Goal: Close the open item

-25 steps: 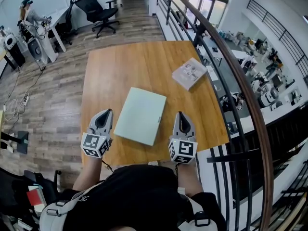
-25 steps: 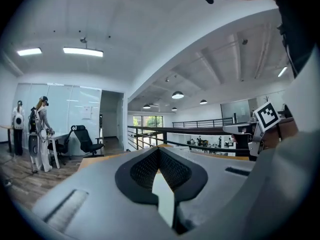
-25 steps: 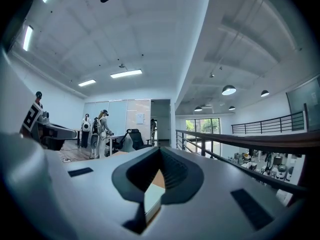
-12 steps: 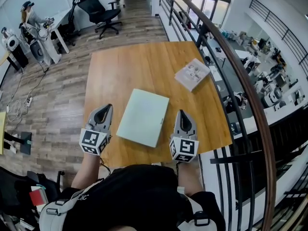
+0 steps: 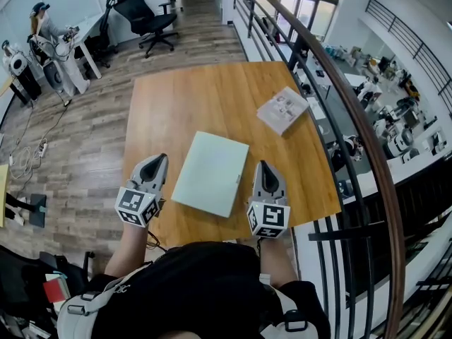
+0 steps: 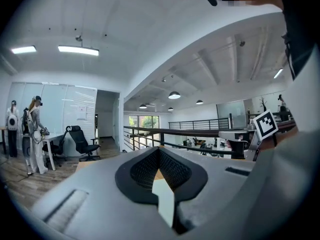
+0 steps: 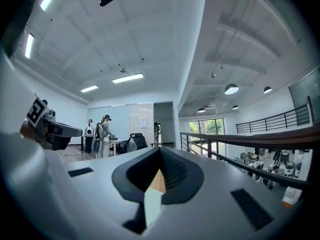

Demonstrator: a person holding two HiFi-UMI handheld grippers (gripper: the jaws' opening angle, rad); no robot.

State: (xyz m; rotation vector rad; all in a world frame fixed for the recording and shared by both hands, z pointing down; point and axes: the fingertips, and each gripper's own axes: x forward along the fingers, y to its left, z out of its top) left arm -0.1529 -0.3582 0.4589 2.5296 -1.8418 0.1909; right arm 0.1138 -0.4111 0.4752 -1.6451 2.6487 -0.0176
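Already flat and closed, the laptop (image 5: 210,173) lies near the table's (image 5: 191,97) near edge, between the left gripper (image 5: 158,159) and the right gripper (image 5: 263,165), both pinched together and empty. The person's torso (image 5: 198,288) cuts off that edge.

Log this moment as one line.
laptop: closed, flat on table | left claw: shut, empty, left of laptop | right claw: shut, empty, right of laptop

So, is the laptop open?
No, the laptop lies flat on the table with its lid down.
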